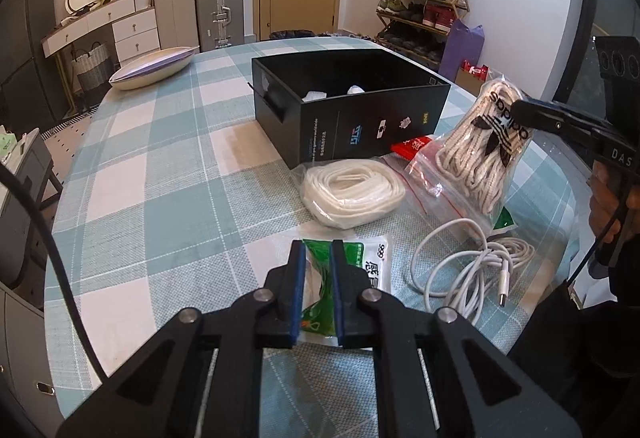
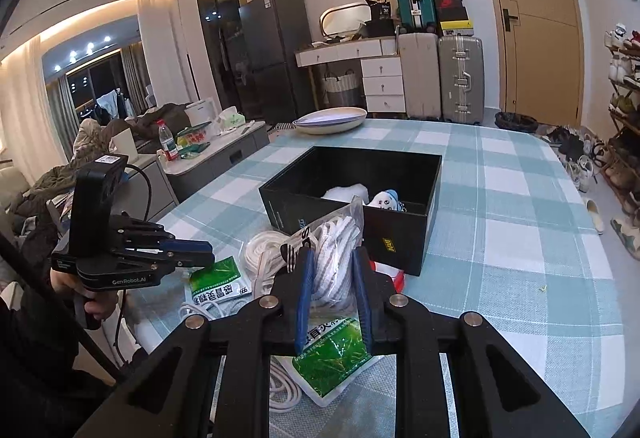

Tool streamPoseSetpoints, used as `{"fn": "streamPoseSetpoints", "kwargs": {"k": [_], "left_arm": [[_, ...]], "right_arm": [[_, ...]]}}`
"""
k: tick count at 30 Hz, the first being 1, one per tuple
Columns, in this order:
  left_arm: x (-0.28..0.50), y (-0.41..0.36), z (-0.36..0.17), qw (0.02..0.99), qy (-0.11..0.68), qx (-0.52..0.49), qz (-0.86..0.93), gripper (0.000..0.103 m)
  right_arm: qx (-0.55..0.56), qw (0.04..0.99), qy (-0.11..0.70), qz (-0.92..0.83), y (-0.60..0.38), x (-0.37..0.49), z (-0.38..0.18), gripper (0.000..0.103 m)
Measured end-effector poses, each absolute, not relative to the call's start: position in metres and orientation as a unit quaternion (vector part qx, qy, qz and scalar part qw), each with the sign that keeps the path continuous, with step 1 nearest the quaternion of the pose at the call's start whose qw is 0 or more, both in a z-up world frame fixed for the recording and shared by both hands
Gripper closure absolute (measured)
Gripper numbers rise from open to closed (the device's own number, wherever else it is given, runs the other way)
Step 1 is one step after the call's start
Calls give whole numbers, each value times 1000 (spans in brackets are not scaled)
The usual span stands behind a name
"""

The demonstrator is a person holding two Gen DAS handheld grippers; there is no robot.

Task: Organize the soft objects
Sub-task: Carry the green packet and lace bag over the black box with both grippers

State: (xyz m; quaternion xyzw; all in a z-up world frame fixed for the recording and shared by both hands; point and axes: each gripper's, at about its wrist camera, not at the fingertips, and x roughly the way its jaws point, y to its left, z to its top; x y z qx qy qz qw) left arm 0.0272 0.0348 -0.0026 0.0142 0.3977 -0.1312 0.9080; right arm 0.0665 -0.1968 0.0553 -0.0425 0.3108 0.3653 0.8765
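Observation:
My left gripper (image 1: 317,246) is shut on a green-and-white sachet (image 1: 372,258) that lies at the table's near side; in the right wrist view the same gripper (image 2: 206,254) rests on the sachet's (image 2: 218,280) edge. Held above the table, a clear bag of white laces with a black logo (image 1: 484,141) has my right gripper (image 2: 333,254) shut on it. The open black box (image 1: 352,109) stands behind, with white soft items (image 2: 346,191) inside. A second green sachet (image 2: 332,356) lies under the raised bag.
A bagged coil of white rope (image 1: 352,193), a white charging cable (image 1: 472,258) and a red packet (image 1: 412,147) lie in front of the box. An oval dish (image 1: 154,67) sits at the table's far edge. Checked cloth shows bare left of the box.

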Motion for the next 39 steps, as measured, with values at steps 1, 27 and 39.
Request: {"fn": "streamPoseSetpoints", "kwargs": {"k": [1,27,39], "left_arm": [[27,34,-3,907,400,16,-132,93],[26,16,-17,884,441,38,-148,50],[20,9,-17,890,425,58,-153,79]], "right_arm": [[-43,877,310,365,-197,67,56,83],[-45,875,314,365,-199,67,56,83],[-45,876,314,364,-199,68,56,83]]}}
